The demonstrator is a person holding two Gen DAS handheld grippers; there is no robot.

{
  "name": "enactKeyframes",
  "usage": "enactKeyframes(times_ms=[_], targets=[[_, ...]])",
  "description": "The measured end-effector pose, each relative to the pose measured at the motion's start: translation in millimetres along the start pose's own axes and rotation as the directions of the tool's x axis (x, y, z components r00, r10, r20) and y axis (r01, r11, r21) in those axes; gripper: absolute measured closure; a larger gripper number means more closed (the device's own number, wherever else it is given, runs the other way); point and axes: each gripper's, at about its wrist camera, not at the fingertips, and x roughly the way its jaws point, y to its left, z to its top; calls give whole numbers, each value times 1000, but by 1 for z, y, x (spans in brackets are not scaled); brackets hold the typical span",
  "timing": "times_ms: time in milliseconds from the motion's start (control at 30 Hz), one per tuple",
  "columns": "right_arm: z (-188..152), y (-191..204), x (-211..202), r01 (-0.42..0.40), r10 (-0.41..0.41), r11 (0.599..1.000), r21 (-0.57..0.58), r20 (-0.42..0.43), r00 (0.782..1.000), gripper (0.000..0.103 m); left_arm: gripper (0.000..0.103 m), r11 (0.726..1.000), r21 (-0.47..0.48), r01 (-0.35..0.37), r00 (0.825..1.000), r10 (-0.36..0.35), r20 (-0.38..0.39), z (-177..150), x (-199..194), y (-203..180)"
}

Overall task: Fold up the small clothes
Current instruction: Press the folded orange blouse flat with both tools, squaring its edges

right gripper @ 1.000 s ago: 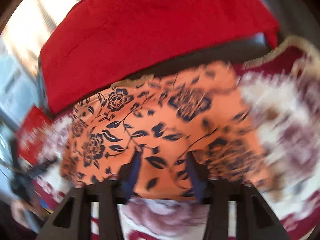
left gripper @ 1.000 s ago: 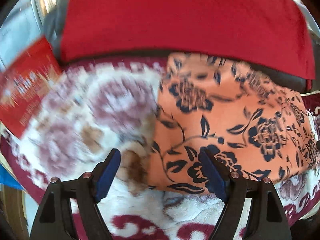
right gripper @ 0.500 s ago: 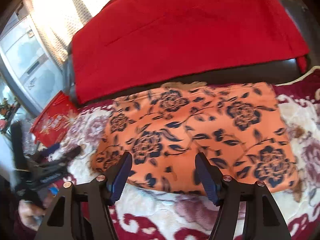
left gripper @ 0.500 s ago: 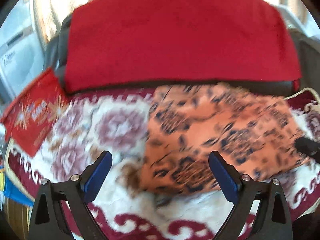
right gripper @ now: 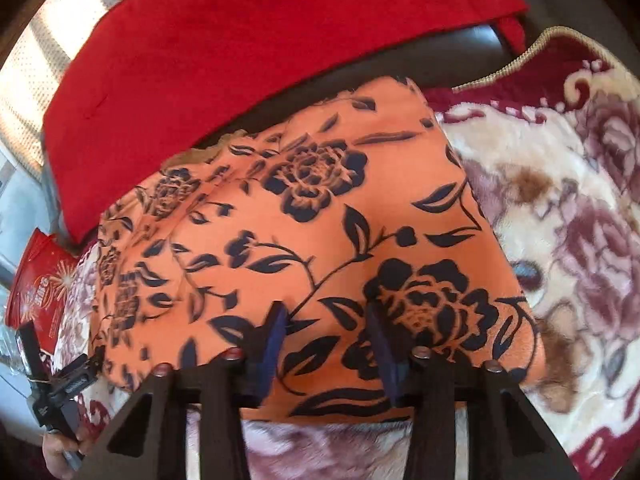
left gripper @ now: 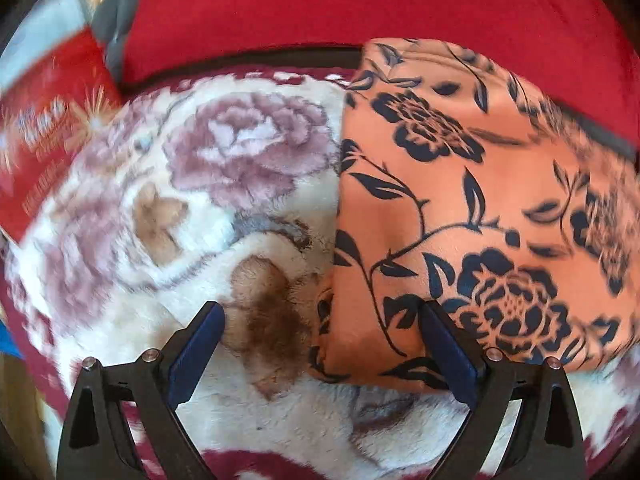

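While the orange cloth (right gripper: 320,240) lies folded on the floral blanket (left gripper: 180,208) below the red cover (right gripper: 240,52), the left gripper (left gripper: 320,340) gapes wide at its left corner, and the right gripper (right gripper: 326,336), narrower, straddles its near edge.

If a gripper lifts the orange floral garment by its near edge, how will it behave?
The orange floral garment is probably floppy: it lies in soft, rounded folded layers, so these may slide apart. It likely drags rather than slides on the plush blanket.
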Motion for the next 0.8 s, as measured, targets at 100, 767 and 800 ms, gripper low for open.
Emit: enactKeyframes(times_ms=[100,767,800], targets=[[18,11,-8,-24,24,999,-28,22,999,59,5,999,32,16,1000,-17,22,17,-12,-1],[120,-2,24,-42,38,998,43,90,995,61,5,989,116,-94,996,92,18,129,29,-50],[108,4,10,-66,63,998,22,93,994,61,5,986,135,-98,995,93,48,118,16,-50]])
